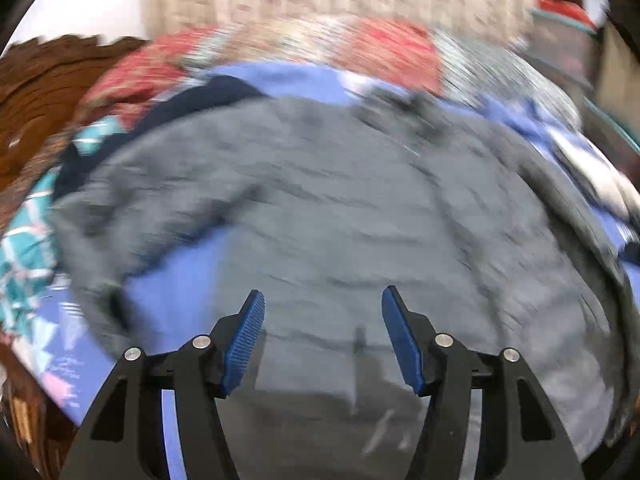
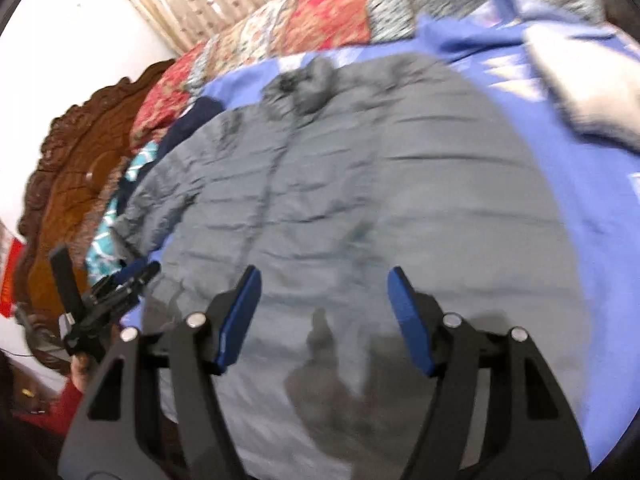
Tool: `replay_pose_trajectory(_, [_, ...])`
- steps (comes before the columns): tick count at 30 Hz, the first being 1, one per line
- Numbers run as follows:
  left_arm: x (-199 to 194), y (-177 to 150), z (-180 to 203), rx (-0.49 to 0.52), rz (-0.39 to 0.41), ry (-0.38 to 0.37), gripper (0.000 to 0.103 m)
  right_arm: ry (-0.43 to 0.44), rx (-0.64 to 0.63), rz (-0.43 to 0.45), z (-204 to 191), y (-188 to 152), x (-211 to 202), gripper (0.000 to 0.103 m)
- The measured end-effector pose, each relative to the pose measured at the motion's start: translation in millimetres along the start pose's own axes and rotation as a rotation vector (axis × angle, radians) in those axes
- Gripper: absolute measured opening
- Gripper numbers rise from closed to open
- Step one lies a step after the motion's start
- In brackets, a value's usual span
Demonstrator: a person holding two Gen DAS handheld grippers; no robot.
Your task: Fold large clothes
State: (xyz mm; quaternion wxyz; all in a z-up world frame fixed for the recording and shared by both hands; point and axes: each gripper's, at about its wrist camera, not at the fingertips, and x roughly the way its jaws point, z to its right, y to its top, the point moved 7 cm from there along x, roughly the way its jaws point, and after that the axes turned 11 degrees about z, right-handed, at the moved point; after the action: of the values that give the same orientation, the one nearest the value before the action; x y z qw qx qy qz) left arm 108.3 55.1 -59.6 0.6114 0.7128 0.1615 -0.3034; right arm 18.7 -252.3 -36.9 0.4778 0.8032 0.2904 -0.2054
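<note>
Your left tool (image 1: 323, 300) hangs nearest the lens, its blue pads (image 1: 245, 344) spread apart with nothing between them, just above the jacket's hem end. Your right tool (image 2: 322, 280) stands the same way, fingers apart and empty, over the same hem. The bed (image 2: 600, 240) under its blue sheet carries everything. The grey quilted jacket (image 2: 340, 200) lies spread flat across it, collar (image 2: 304, 88) at the far end, one sleeve (image 1: 132, 208) angling out to the left. Beyond the collar lies a red patterned quilt (image 2: 320, 20). A carved wooden headboard (image 2: 72, 184) stands at the left. A teal patterned cloth (image 1: 24, 248) lies beside the sleeve. Both views are blurred.
</note>
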Motion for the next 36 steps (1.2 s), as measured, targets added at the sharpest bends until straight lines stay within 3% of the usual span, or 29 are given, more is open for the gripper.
replay_pose_trajectory(3, [14, -19, 31, 0.064, -0.025, -0.038, 0.08, -0.101, 0.027, 0.07, 42, -6, -40, 0.063])
replay_pose_trajectory(6, [47, -51, 36, 0.076, -0.139, -0.006, 0.08, -0.216, 0.085, 0.081, 93, -19, -62, 0.063])
replay_pose_trajectory(7, [53, -60, 33, 0.07, -0.141, -0.001, 0.081, -0.253, 0.112, 0.074, 113, -26, -68, 0.063])
replay_pose_trajectory(10, [48, -65, 36, 0.119, -0.049, 0.017, 0.082, -0.316, 0.153, 0.088, 155, -22, -76, 0.063])
replay_pose_trajectory(12, [47, -66, 36, 0.123, -0.041, 0.022, 0.082, -0.305, 0.233, 0.125, 182, -6, -79, 0.063])
replay_pose_trajectory(15, [48, -67, 35, 0.116, -0.064, 0.028, 0.084, -0.282, 0.337, 0.135, 224, 29, -62, 0.063])
replay_pose_trajectory(18, [48, -67, 35, 0.131, -0.08, 0.059, 0.086, -0.282, 0.27, 0.075, 239, 65, -18, 0.063])
replay_pose_trajectory(20, [49, -64, 35, 0.13, -0.096, 0.08, 0.087, -0.341, 0.211, 0.037, 249, 90, 13, 0.063])
replay_pose_trajectory(23, [50, -61, 37, 0.118, -0.132, 0.109, 0.088, -0.434, 0.27, 0.026, 291, 129, 45, 0.063])
replay_pose_trajectory(26, [50, -59, 40, 0.144, -0.158, 0.14, 0.088, -0.545, 0.306, 0.144, 336, 194, 41, 0.052])
replay_pose_trajectory(29, [51, -58, 40, 0.163, -0.172, 0.157, 0.091, -0.694, 0.308, 0.239, 367, 239, 24, 0.05])
replay_pose_trajectory(31, [52, -57, 39, 0.166, -0.177, 0.166, 0.093, -0.725, 0.29, 0.22, 375, 246, 30, 0.051])
replay_pose_trajectory(33, [53, -57, 39, 0.156, -0.18, 0.164, 0.095, -0.724, 0.218, 0.154, 361, 237, 52, 0.069])
replay_pose_trajectory(34, [54, -56, 39, 0.154, -0.18, 0.162, 0.095, -0.706, 0.19, 0.148, 349, 231, 57, 0.072])
replay_pose_trajectory(36, [54, -56, 38, 0.151, -0.179, 0.157, 0.096, -0.673, 0.106, 0.198, 313, 214, 62, 0.072])
